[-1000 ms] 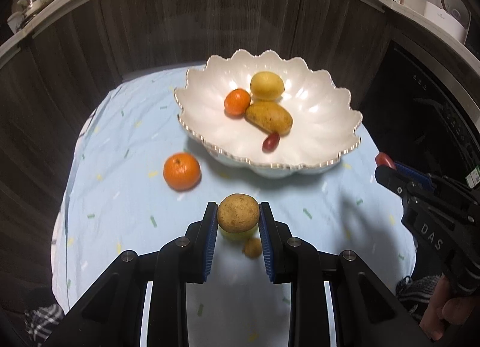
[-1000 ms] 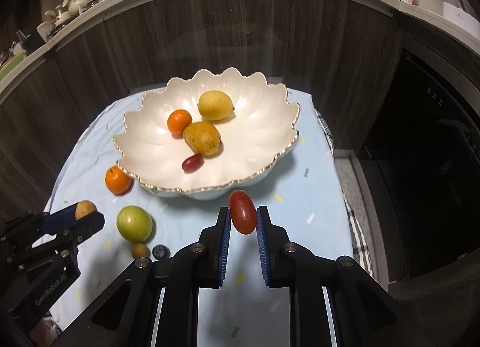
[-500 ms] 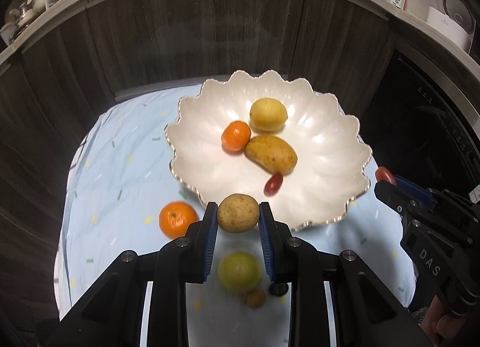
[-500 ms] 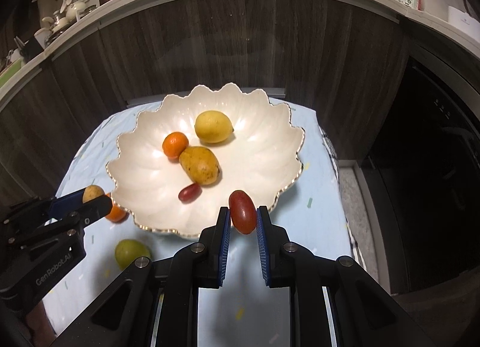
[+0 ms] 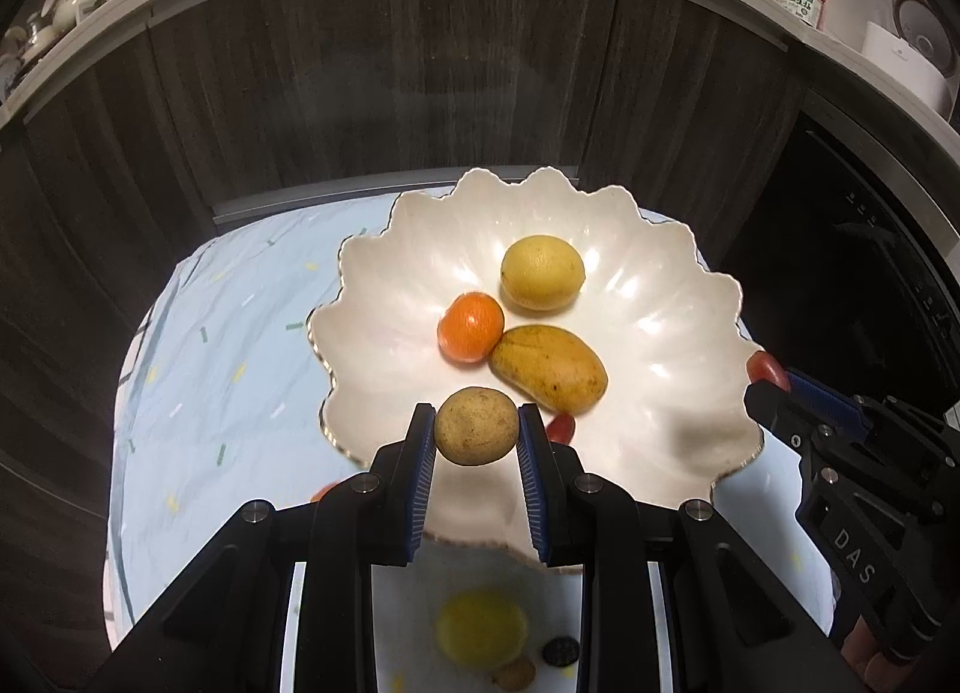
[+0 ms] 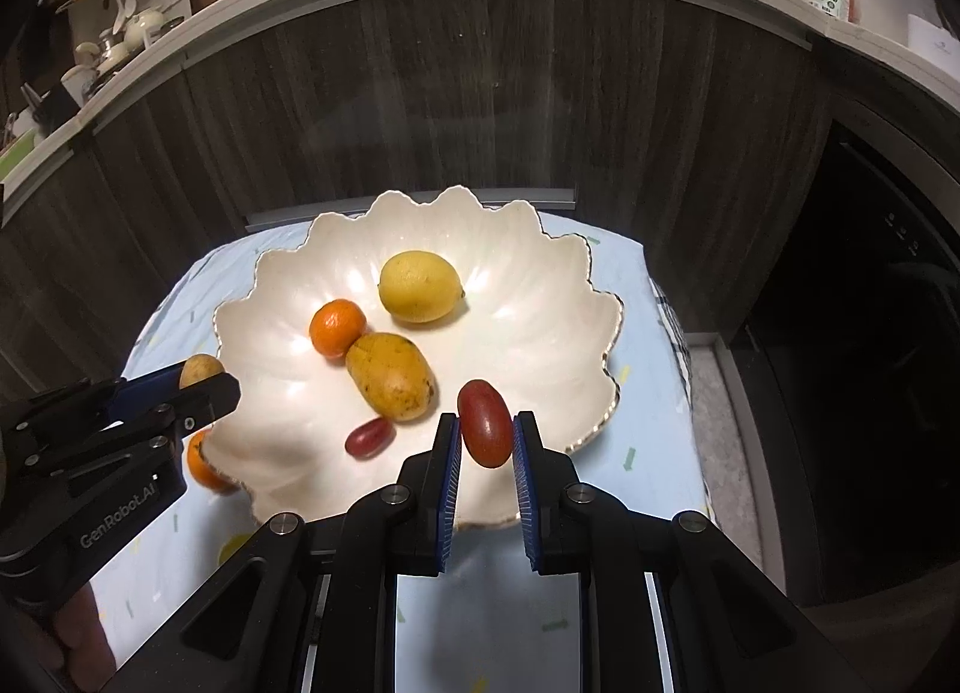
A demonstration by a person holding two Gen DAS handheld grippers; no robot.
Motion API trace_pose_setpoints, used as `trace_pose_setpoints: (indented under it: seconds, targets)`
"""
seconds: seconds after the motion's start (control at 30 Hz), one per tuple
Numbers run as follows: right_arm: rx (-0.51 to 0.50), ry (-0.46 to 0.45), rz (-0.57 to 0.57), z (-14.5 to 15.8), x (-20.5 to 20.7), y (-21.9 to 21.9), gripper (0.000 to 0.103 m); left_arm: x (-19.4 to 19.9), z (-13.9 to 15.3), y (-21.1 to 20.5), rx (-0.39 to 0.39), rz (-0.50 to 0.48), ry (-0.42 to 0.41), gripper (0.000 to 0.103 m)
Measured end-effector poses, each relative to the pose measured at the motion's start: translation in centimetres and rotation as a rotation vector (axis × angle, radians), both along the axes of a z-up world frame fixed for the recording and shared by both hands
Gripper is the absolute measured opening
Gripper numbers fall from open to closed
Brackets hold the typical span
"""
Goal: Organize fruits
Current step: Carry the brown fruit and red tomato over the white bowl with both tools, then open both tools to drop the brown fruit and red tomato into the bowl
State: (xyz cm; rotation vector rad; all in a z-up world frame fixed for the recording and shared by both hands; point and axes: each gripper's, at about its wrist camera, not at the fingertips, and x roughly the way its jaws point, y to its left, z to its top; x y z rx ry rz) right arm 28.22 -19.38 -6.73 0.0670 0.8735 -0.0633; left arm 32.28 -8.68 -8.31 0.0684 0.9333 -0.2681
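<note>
A white scalloped bowl holds a lemon, a tangerine, a mango and a small red fruit. My left gripper is shut on a round brown fruit over the bowl's near left rim. My right gripper is shut on an oblong red fruit over the bowl's near right rim.
The bowl stands on a light blue cloth. A green-yellow fruit, a small brown fruit and a dark berry lie near me. A second tangerine sits beside the bowl. Dark cabinets stand behind.
Both grippers have moved forward with their fruits, from over the cloth to over the bowl's near rim. The loose fruits on the cloth have dropped below the fingers.
</note>
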Motion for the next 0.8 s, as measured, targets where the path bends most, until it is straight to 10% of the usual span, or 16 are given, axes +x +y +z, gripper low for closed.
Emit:
trace_pose_setpoints:
  seconds: [0.8]
  targets:
    - [-0.014,0.055,-0.023,-2.3,2.9,-0.3,0.02,3.1,-2.7,-0.2,0.009,-0.009,0.052,0.036]
